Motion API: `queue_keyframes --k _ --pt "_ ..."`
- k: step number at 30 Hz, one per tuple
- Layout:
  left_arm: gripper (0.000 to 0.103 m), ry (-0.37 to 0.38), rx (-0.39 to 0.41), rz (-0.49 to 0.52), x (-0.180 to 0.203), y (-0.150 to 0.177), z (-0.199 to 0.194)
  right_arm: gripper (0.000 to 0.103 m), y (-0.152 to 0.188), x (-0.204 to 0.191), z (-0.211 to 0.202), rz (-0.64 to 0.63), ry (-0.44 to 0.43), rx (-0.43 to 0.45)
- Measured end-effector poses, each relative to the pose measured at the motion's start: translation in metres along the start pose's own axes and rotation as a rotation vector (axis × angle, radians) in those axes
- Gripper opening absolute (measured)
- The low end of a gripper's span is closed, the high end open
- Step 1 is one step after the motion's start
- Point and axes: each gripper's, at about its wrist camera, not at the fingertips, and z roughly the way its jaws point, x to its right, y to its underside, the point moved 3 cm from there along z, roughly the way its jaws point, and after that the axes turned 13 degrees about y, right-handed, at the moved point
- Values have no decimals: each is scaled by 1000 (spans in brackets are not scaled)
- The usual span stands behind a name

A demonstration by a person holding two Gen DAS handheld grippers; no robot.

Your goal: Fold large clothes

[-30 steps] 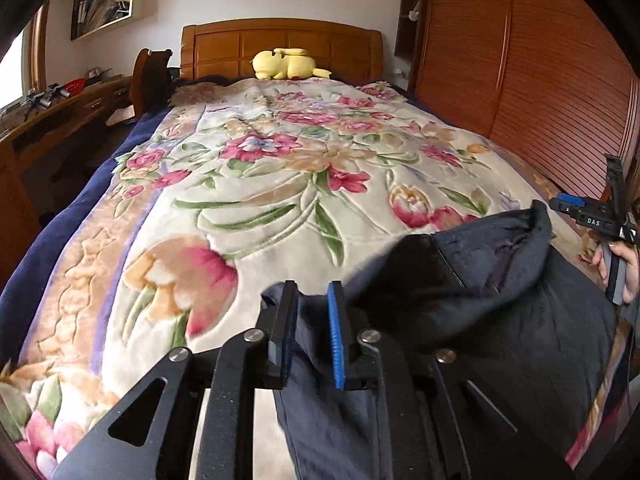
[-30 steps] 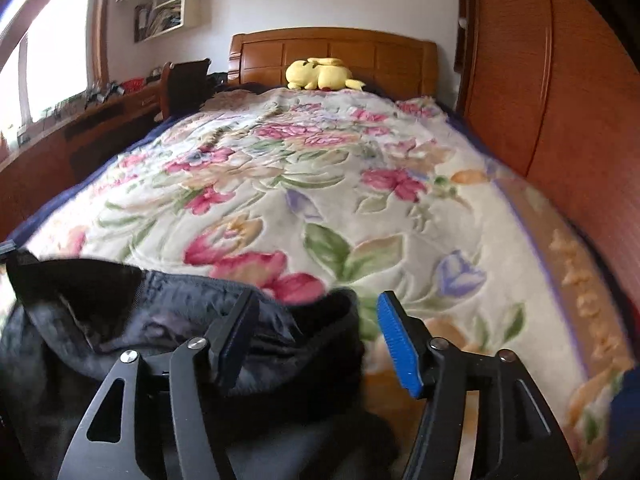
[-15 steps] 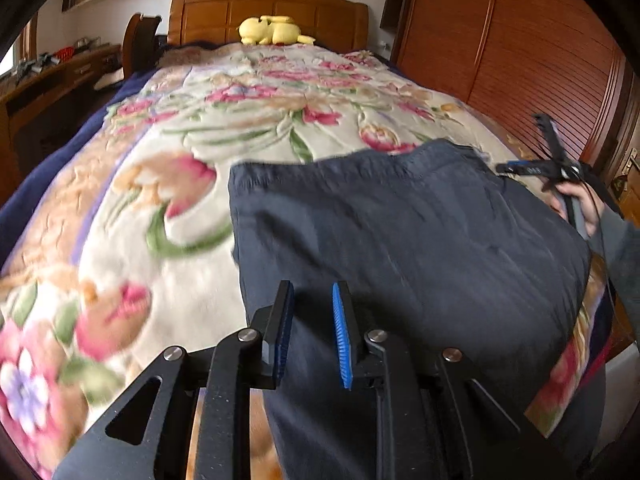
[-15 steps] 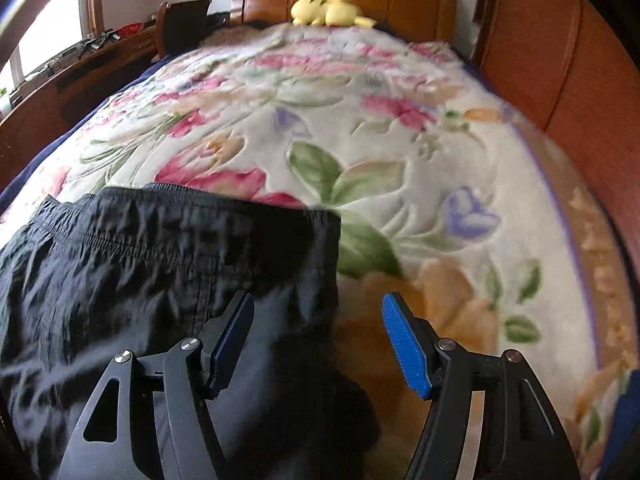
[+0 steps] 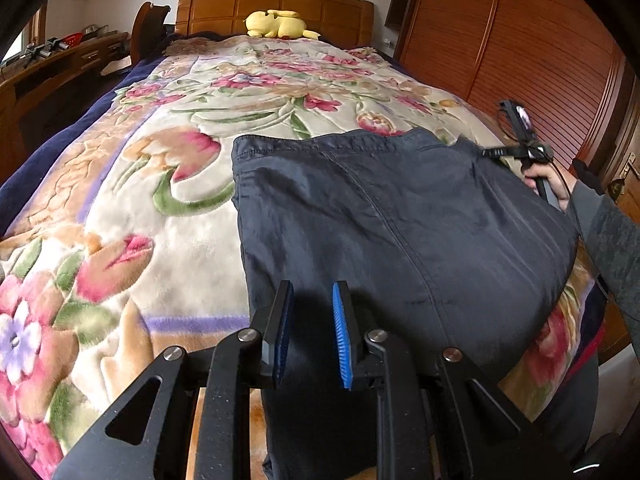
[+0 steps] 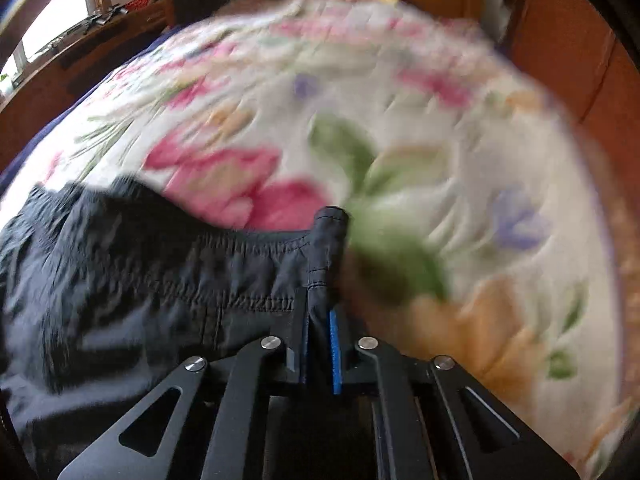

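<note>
**Two grippers at the dark trousers on the flowered bed**

One bed fills both views, covered by a flowered blanket (image 5: 168,208) with a navy border. Far ahead of the left gripper (image 5: 308,332) stands a wooden headboard (image 5: 276,8) with a yellow plush toy (image 5: 276,24) in front of it; a slatted wooden wardrobe (image 5: 520,60) runs along its right, a desk (image 5: 52,76) along its left.

Dark trousers (image 5: 400,216) lie spread flat on the blanket, just ahead and to the right of the left gripper. Its pads stand a little apart with dark cloth between them; whether they press it I cannot tell.

Off to its right, a hand (image 5: 548,184) in a grey sleeve holds the right gripper (image 6: 319,344). In that gripper's own blurred view the jaws are clamped together on the corner of the elastic waistband (image 6: 324,252).

Beyond the trousers' far edge and to the left gripper's left, the blanket lies bare.
</note>
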Motion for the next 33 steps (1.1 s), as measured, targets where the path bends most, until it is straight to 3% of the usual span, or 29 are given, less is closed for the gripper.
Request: queue_keyframes --k 1,3,6,8,12,15,21,24,28,33 --pt "21 -4 4 3 1 0 -1 6 -4 9 -2 45 60 18" --pt "21 2 9 4 4 0 -3 7 -10 26 -1 135 98 11" --pt "21 9 13 21 12 0 -6 7 -9 20 6 87 110 -38" --pt "21 13 13 29 16 2 -9 14 -9 15 -2 65 128 -27" --pt "21 -1 5 41 20 5 -7 49 -15 6 -40 49 133 71" --pt "21 -22 2 56 22 6 -8 60 -13 -15 -72 15 8 122" --pt "21 -66 -11 48 17 8 -6 60 17 -91 -105 -157 -181 100" --pt "21 -73 -17 44 14 10 -5 60 30 -127 -109 -226 -225 90" --pt "21 -82 -19 39 11 14 -7 60 33 -156 -92 -298 -179 65" --pt "21 -85 -18 31 8 16 -8 60 22 -162 -67 -279 -159 51"
